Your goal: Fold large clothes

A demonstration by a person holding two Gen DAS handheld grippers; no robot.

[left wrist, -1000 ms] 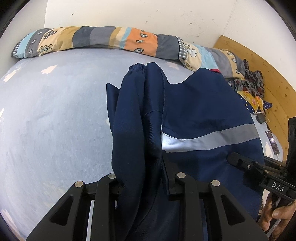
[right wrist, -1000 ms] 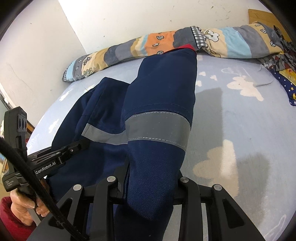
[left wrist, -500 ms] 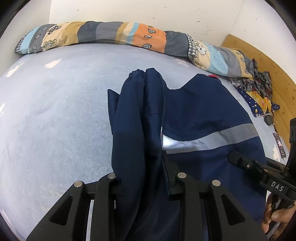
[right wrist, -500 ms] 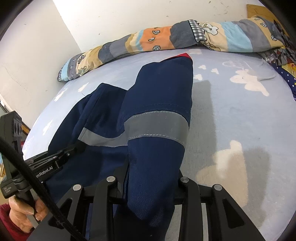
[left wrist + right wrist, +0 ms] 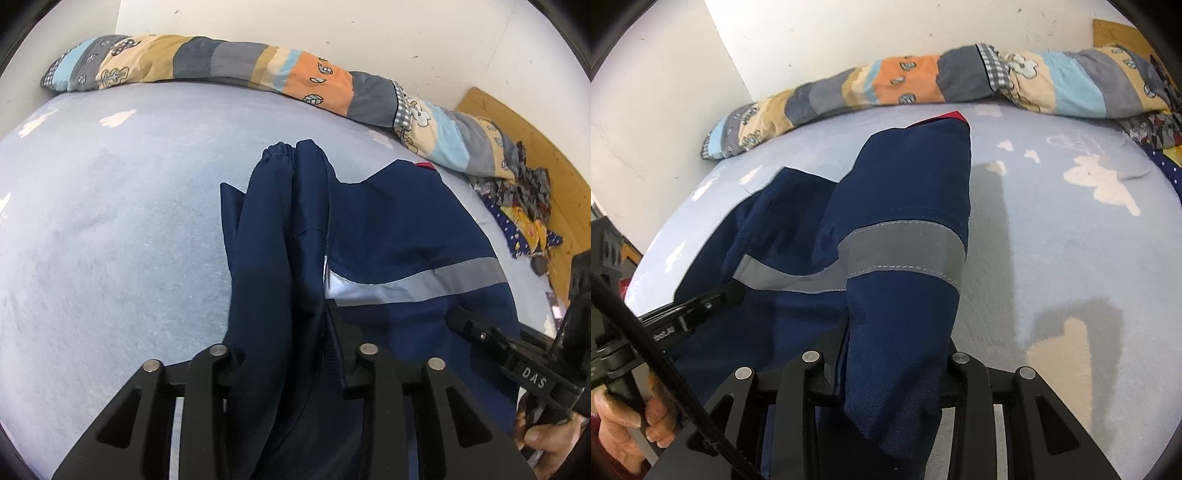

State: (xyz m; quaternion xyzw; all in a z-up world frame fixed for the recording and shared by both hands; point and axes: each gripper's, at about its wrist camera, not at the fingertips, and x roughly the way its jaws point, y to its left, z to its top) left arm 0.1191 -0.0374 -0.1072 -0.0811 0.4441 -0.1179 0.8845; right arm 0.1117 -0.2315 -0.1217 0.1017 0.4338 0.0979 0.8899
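A navy work jacket [image 5: 406, 229] with a grey reflective stripe hangs from both grippers and trails onto the light blue bed sheet [image 5: 110, 240]. My left gripper [image 5: 284, 314] has a bunched fold with an elastic cuff between its fingers; its jaws are opening, and the cloth still fills the gap. My right gripper [image 5: 897, 332] is shut on a flat folded part of the jacket [image 5: 912, 177]. The two grippers hold it side by side, a short way apart. The right gripper [image 5: 480, 332] shows in the left wrist view, and the left gripper [image 5: 713, 299] shows in the right wrist view.
A rolled patchwork quilt [image 5: 258, 70] lies along the far wall. Crumpled patterned clothes [image 5: 524, 206] sit by a wooden board [image 5: 535, 140] at the right. A person's hands [image 5: 620, 435] grip the handles. Bare sheet [image 5: 1071, 240] spreads to either side of the jacket.
Both grippers have drifted a little lower over the bed with the jacket. The left fingers stand slightly wider apart around the cloth.
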